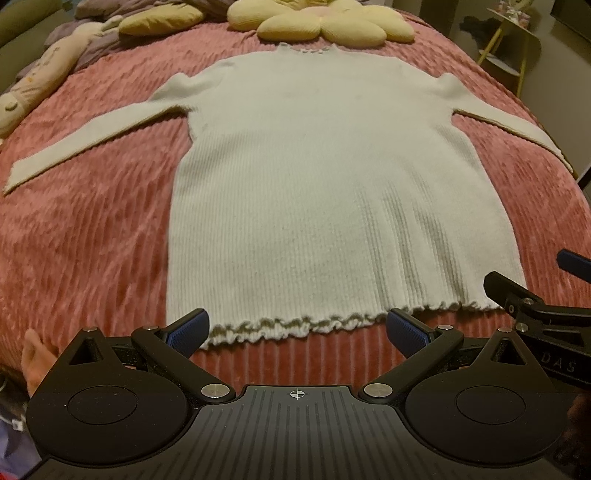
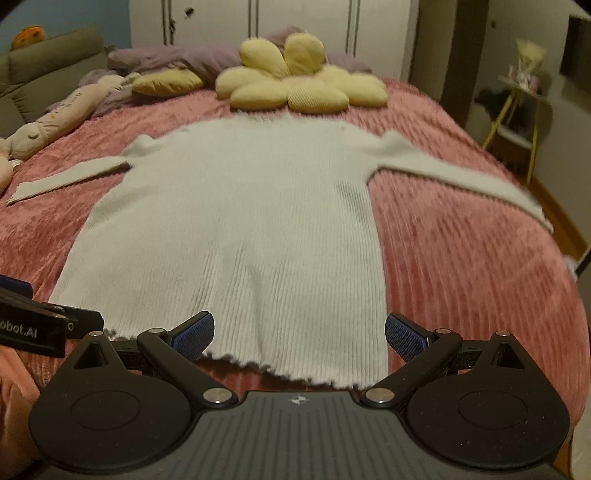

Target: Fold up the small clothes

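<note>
A white ribbed long-sleeved sweater (image 1: pixel 314 192) lies flat on the pink bedspread (image 1: pixel 92 240), collar far, frilled hem near, both sleeves spread out to the sides. It also shows in the right wrist view (image 2: pixel 229 229). My left gripper (image 1: pixel 297 328) is open and empty, just in front of the hem's left half. My right gripper (image 2: pixel 299 334) is open and empty over the hem's right half. The right gripper also shows at the right edge of the left wrist view (image 1: pixel 535 306). Part of the left gripper shows at the left edge of the right wrist view (image 2: pixel 33 321).
A yellow flower cushion (image 2: pixel 295 81) lies beyond the collar. A long plush toy (image 1: pixel 40 77) and purple bedding (image 2: pixel 173 61) lie at the far left. A small yellow-legged side table (image 2: pixel 517 110) stands right of the bed. A wardrobe (image 2: pixel 258 22) is behind.
</note>
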`<state>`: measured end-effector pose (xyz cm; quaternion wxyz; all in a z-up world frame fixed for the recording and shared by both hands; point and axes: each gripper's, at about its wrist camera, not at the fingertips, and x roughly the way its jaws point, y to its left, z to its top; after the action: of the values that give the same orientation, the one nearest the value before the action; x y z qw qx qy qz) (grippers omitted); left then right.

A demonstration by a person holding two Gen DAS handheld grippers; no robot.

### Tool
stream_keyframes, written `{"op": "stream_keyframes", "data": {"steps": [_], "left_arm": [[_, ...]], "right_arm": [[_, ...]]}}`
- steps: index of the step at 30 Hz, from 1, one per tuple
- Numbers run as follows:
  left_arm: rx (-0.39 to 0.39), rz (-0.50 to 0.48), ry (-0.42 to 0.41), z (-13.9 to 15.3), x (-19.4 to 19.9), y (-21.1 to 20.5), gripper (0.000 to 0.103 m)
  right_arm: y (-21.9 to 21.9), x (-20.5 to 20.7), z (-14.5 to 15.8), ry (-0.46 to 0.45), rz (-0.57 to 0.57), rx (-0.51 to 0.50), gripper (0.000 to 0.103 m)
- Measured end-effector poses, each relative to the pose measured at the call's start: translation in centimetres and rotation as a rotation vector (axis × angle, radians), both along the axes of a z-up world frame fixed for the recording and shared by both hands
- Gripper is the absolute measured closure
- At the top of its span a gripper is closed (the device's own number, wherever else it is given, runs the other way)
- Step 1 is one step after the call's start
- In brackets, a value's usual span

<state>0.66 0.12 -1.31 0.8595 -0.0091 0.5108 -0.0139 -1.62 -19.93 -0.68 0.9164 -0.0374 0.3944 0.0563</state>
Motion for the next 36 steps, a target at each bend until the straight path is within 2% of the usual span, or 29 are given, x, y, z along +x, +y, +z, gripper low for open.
{"op": "stream_keyframes", "data": {"steps": [6, 16, 22, 31, 34, 36], "left_arm": [[-0.015, 0.003, 0.009, -0.3, 0.1, 0.3, 0.000], [-0.049, -0.006, 0.019, -1.3, 0.9, 0.6, 0.000], [-0.060, 0.009, 0.022, -2.2, 3.1, 0.8, 0.000], [-0.056, 0.047, 0.029, -3.4, 7.3, 1.0, 0.000], [-0.049, 0.053, 0.026, -4.0, 8.6, 1.1, 0.000], [-0.037, 0.065, 0.017, -4.2, 9.7, 1.0, 0.000]], "right_arm": [[0.3, 0.0, -0.1, -0.006, 0.016, -0.014, 0.004], [-0.4, 1.0, -1.1, 0.060, 0.014, 0.096, 0.004], [-1.9, 3.1, -2.4, 0.060, -0.009, 0.173, 0.004], [-4.9, 6.0, -6.7, 0.176, -0.064, 0.319, 0.004], [-5.7, 5.4, -7.4, 0.151, -0.029, 0.350, 0.004], [-5.1, 5.1, -7.7, 0.138, 0.025, 0.313, 0.004]]}}
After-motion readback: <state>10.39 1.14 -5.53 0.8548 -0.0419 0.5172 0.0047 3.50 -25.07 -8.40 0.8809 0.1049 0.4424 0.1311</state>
